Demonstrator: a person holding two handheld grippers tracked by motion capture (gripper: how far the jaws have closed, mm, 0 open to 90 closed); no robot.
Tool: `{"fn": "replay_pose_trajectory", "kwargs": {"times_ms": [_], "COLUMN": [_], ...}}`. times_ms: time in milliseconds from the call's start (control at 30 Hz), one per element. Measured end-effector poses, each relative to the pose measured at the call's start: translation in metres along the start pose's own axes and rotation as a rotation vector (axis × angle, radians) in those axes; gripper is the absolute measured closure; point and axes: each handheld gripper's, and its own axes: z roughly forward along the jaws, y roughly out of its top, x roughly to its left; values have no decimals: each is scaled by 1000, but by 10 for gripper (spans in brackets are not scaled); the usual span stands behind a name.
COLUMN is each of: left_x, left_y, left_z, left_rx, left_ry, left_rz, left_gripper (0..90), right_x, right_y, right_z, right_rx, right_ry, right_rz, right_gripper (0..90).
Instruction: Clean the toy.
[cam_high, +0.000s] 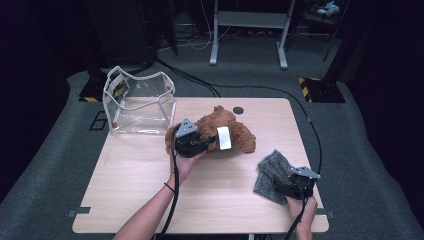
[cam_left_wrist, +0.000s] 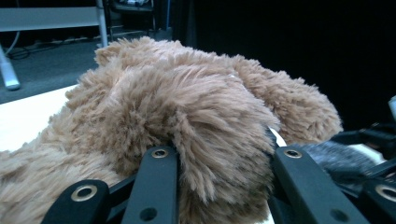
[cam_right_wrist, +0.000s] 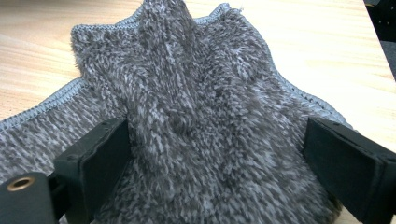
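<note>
A brown plush teddy bear (cam_high: 240, 135) with a white tag (cam_high: 223, 137) lies at the middle of the wooden table (cam_high: 140, 190). My left gripper (cam_high: 210, 140) reaches in from the bear's left side. In the left gripper view it (cam_left_wrist: 224, 154) is shut on a bulge of the bear's fur (cam_left_wrist: 187, 93), which swells between the jaws. A crumpled grey fluffy cloth (cam_high: 270, 172) lies near the table's front right. My right gripper (cam_high: 281, 186) rests at its near edge. In the right gripper view it (cam_right_wrist: 215, 126) stands open, jaws wide apart, with the cloth (cam_right_wrist: 187, 70) bunched between them.
A clear plastic bag (cam_high: 140, 102) with white trim stands open at the table's back left corner. A dark round grommet (cam_high: 238, 110) sits in the tabletop behind the bear. Black cables trail off the table, and a white desk frame (cam_high: 250, 30) stands on the carpet beyond.
</note>
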Motion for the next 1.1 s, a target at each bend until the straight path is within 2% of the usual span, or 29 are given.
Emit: {"fn": "replay_pose_trajectory", "kwargs": {"times_ms": [333,433,500,600,767,867,1000,1100], "left_x": [-13,-19,-23,-27,-32,-26,-10,2], "left_y": [7,7,8,9,9,1,-13,-18], "left_z": [-15,-19,-22,-27,-31,-22,-5,3], "left_rx": [-28,-27,-31,-46,-47,-6,56,95], "left_ry": [-74,-93,-101,-139,-161,-129,-25,31], "left_rz": [-66,-70,-86,-117,-122,-124,-84,-70], "left_gripper": [712,712,712,712,711,708,701,687], "right_x": [0,0,0,0,0,0,0,1], "right_y": [0,0,0,0,0,0,0,0], "right_z": [0,0,0,0,0,0,0,0], "right_rx": [2,2,2,2,3,4,4,4], "right_ry": [-1,-1,-1,-2,-3,-5,-5,-5], "right_rz": [0,0,0,-2,-3,-3,-3,-3], "right_gripper": [75,75,75,75,75,75,75,76]}}
